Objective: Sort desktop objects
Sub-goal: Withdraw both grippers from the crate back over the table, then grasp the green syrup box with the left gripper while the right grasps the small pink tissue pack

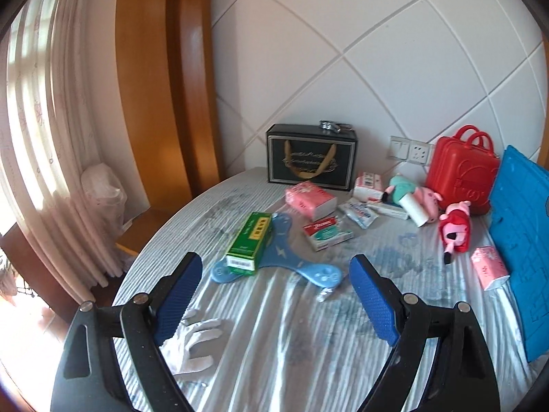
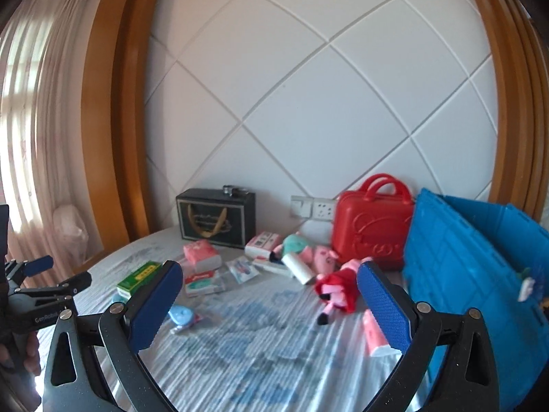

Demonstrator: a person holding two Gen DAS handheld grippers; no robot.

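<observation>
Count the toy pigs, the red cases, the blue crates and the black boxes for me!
Toy pigs: 2 (teal-dress pig, red-dress pig)
Red cases: 1
Blue crates: 1
Black boxes: 1
Total: 5

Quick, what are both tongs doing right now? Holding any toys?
Left tongs: open, holding nothing.
Right tongs: open, holding nothing.

Black curved gripper arms, silver pivot screws, blue dimpled pads on fingers (image 1: 372, 304), white lettering.
</observation>
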